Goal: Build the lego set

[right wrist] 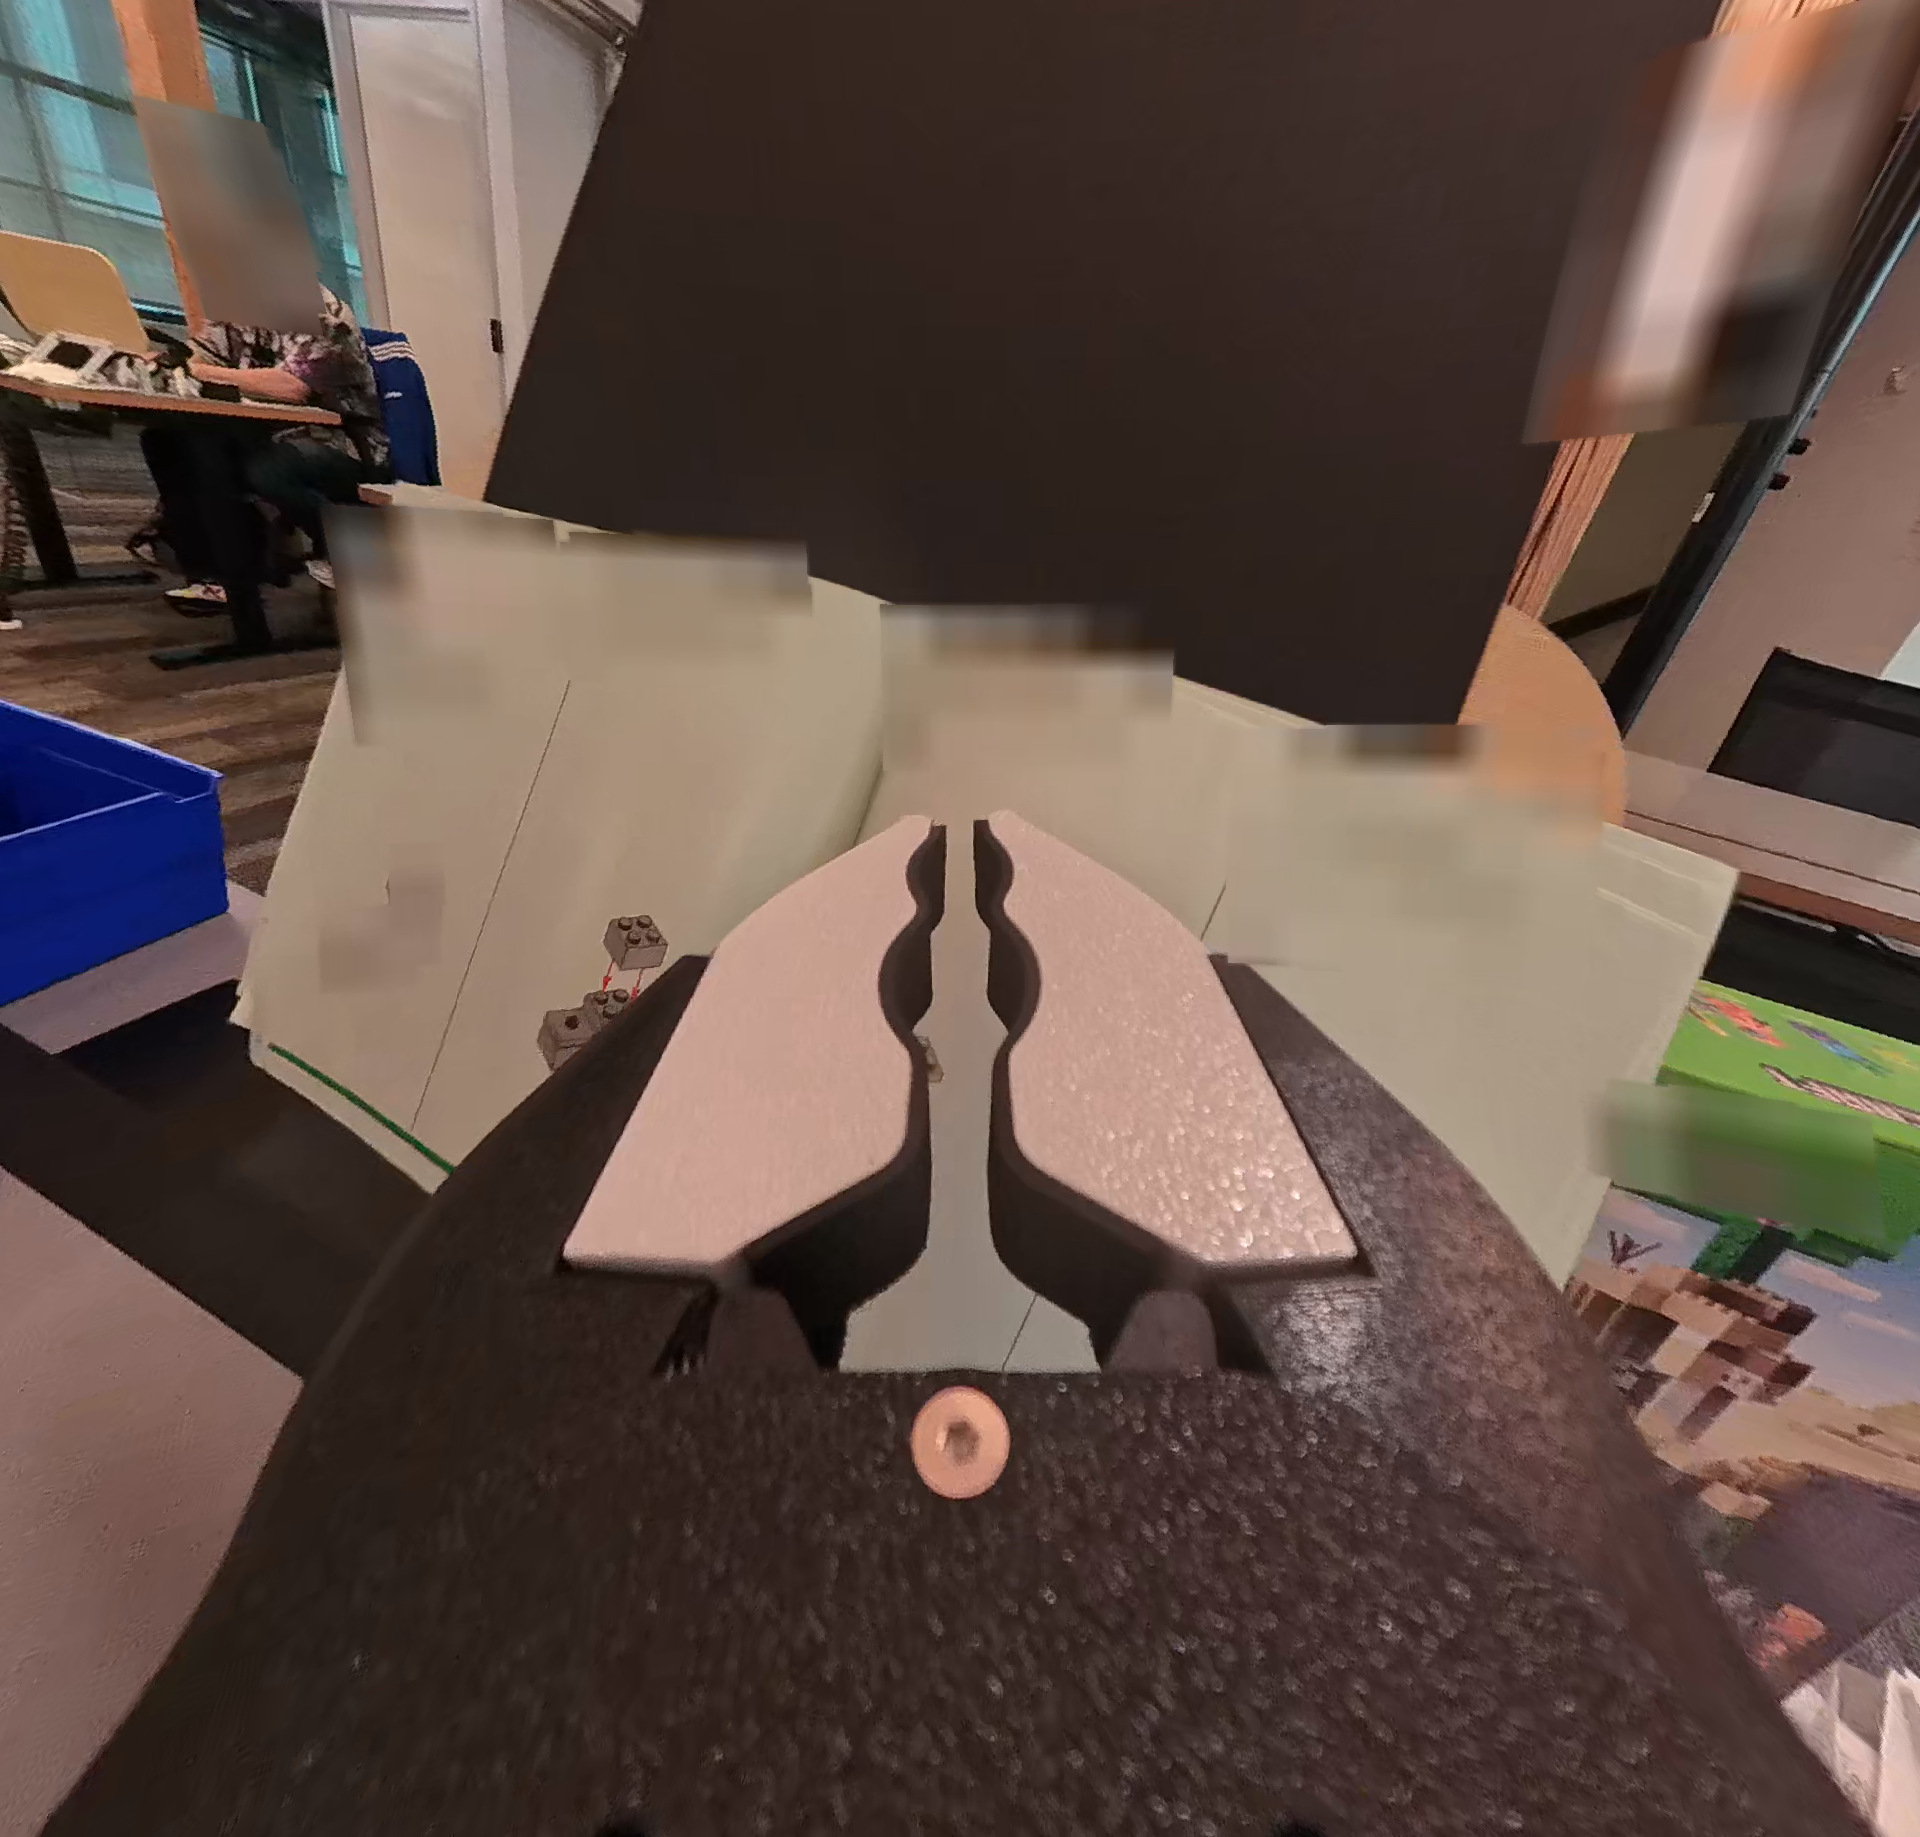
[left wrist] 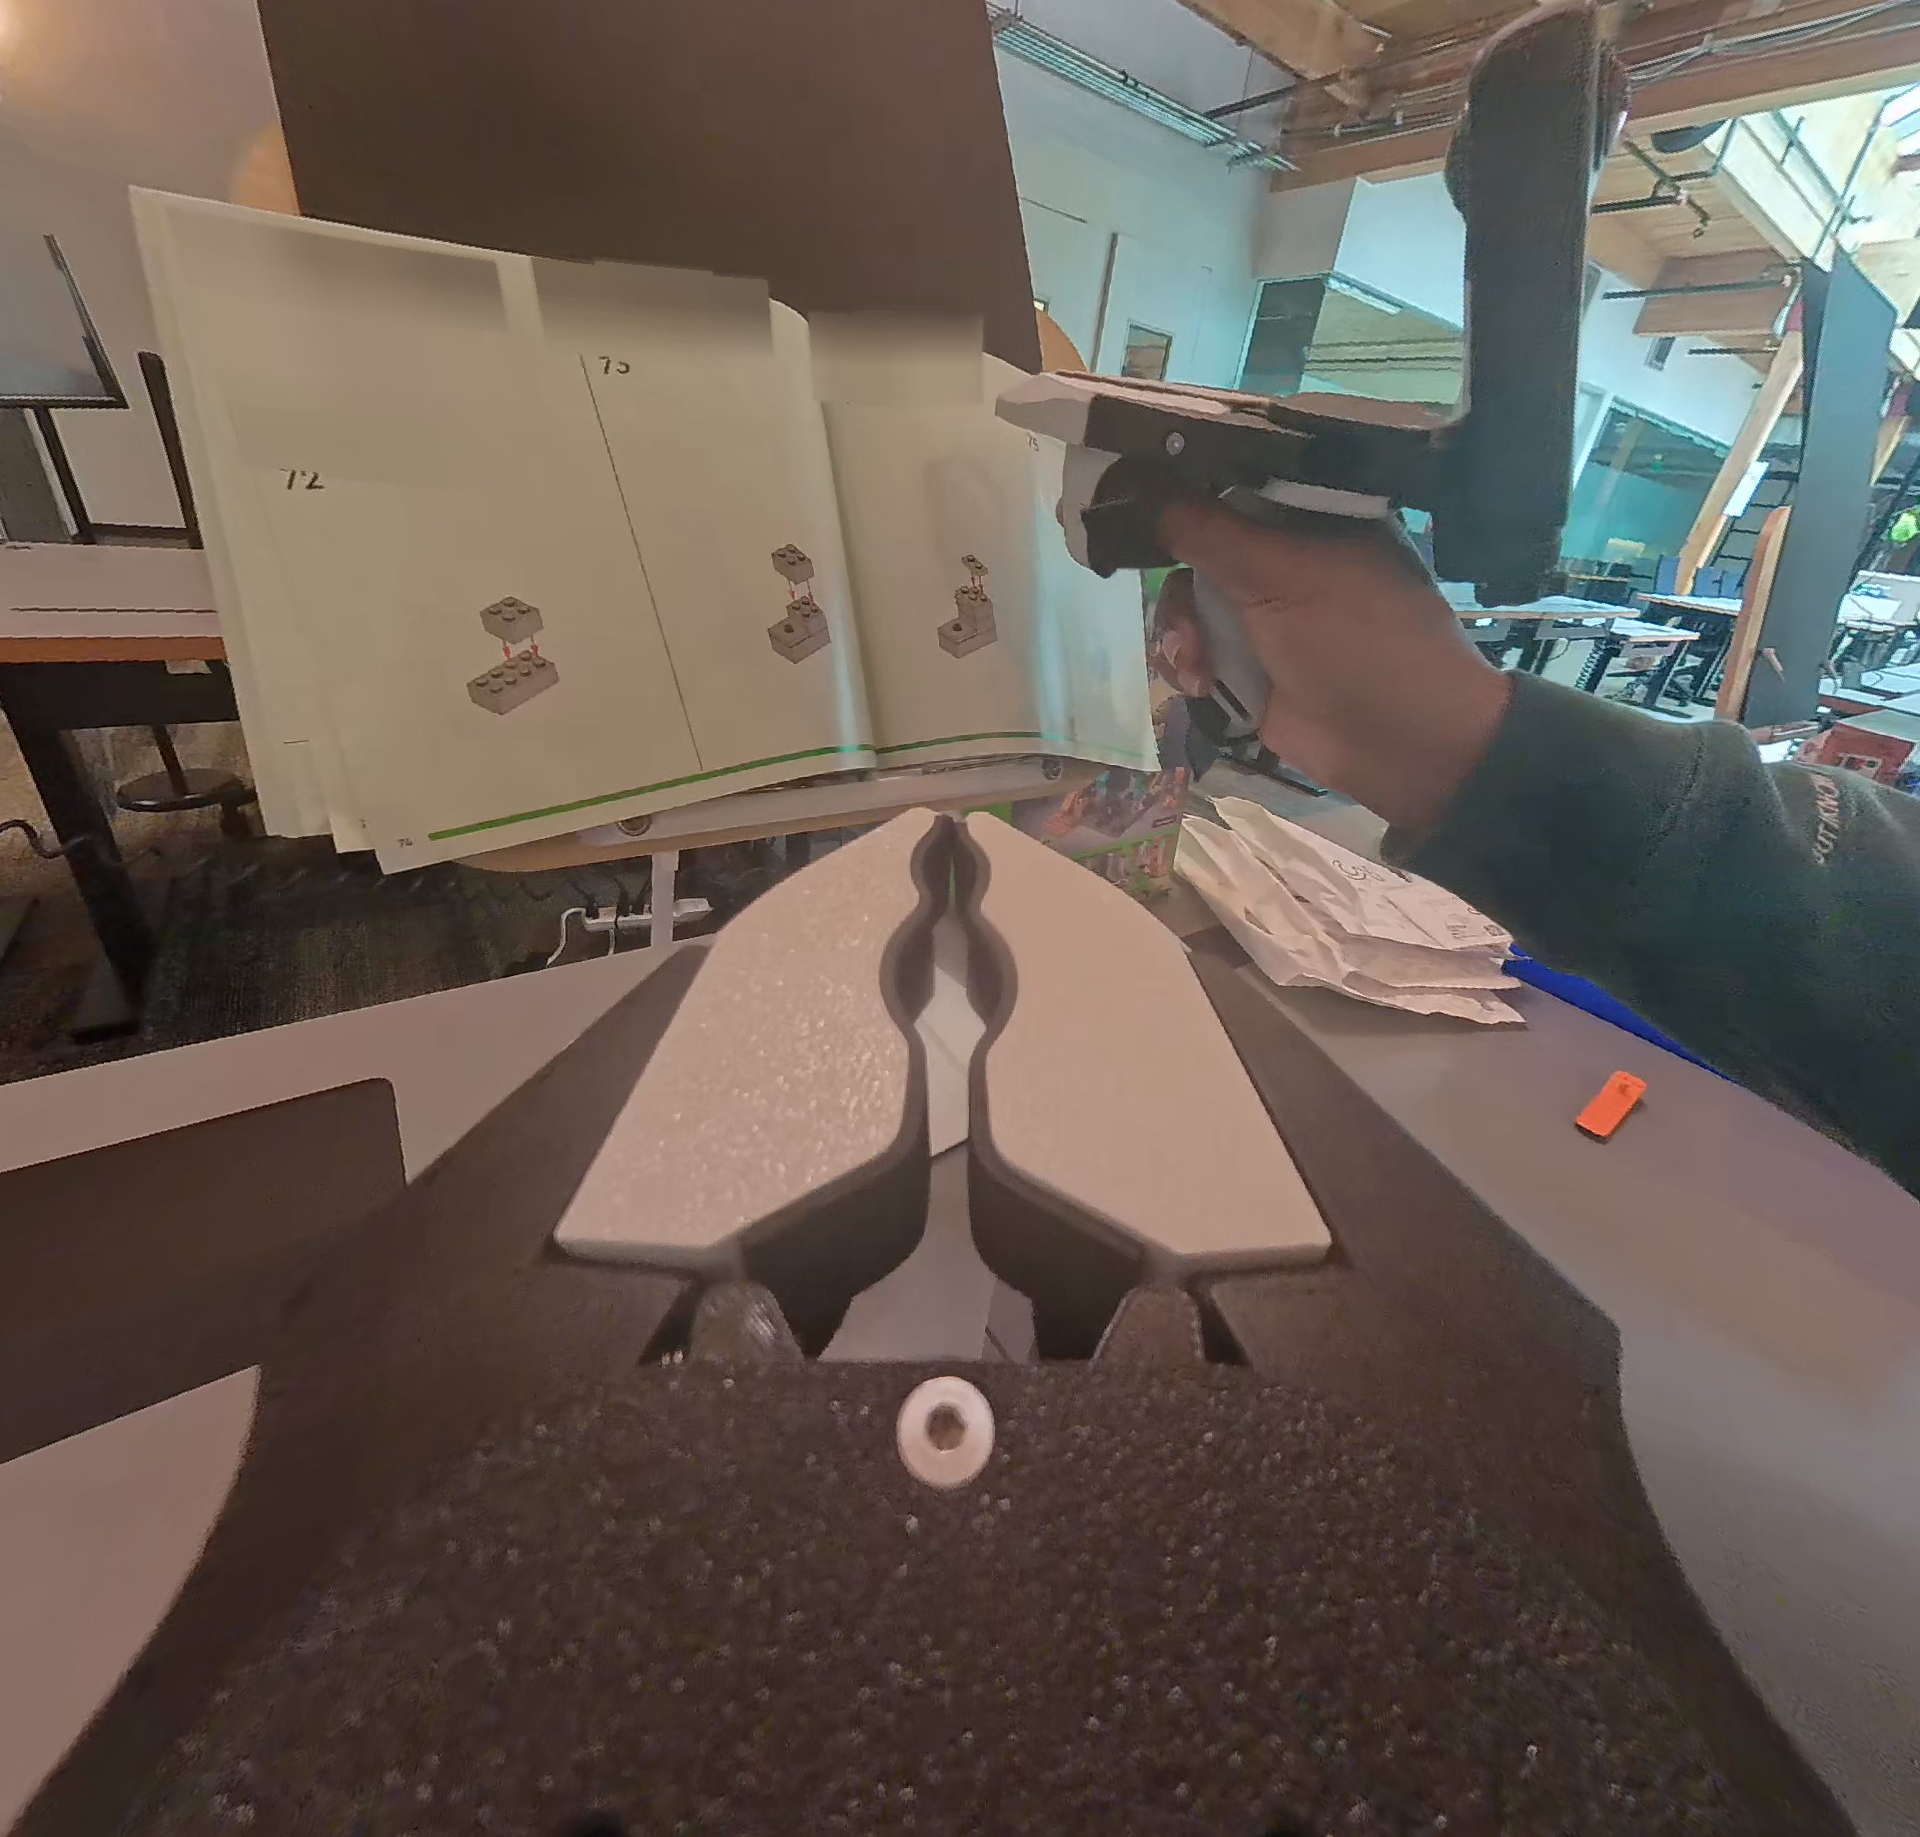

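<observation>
We see a dark board point(right wrist: 1091, 333) standing upright behind everything, filling the top of both views. Leaning against its lower part is an open instruction booklet point(left wrist: 520, 540), its pages fanned and its bottom edge marked by a green line; a brick-building drawing shows on each page.

The grey table point(left wrist: 1714, 1268) runs below, with bare surface on the right side of the left wrist view, broken only by a small orange piece point(left wrist: 1610, 1104) lying alone, well apart from a pile of crumpled white paper bags point(left wrist: 1340, 914). A colourful toy box point(right wrist: 1766, 1320) lies just beside the booklet's right edge, and a blue bin point(right wrist: 104, 852) sits off its left edge.

Our left gripper point(left wrist: 953, 831) hovers above the table with its fingertips together and nothing between them. Our right gripper point(right wrist: 961, 831), held in a hand point(left wrist: 1330, 644), is raised in front of the booklet's right page; a narrow slit shows between its fingertips, bare, with the page behind it.
</observation>
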The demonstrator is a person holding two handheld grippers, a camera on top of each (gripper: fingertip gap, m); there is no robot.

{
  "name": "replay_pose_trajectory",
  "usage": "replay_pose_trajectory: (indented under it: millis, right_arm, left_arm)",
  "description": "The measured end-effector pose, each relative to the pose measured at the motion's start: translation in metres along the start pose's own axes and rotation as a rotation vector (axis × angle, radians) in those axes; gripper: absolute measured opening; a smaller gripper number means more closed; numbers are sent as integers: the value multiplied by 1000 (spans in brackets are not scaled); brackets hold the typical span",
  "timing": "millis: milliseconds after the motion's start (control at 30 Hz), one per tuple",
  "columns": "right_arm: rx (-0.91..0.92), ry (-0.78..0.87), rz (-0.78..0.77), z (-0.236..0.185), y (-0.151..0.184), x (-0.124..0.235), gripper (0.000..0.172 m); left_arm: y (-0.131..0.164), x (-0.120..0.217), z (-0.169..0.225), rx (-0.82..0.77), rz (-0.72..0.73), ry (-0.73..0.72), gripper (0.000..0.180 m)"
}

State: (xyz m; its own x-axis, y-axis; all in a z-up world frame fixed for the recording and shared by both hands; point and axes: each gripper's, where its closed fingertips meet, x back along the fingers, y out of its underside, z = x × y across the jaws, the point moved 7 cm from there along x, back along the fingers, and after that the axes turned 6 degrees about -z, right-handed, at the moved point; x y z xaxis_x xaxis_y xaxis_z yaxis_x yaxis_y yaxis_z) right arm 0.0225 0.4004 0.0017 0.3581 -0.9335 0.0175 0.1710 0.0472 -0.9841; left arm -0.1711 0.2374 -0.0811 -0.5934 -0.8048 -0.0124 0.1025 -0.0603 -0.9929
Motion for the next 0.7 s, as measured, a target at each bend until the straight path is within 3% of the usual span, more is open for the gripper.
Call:
replay_pose_trajectory:
  millis: [700]
  right_arm:
    - [-42,33,-110,-33,51,121,3]
  left_arm:
    - [-2,0,35,-69,-20,49,0]
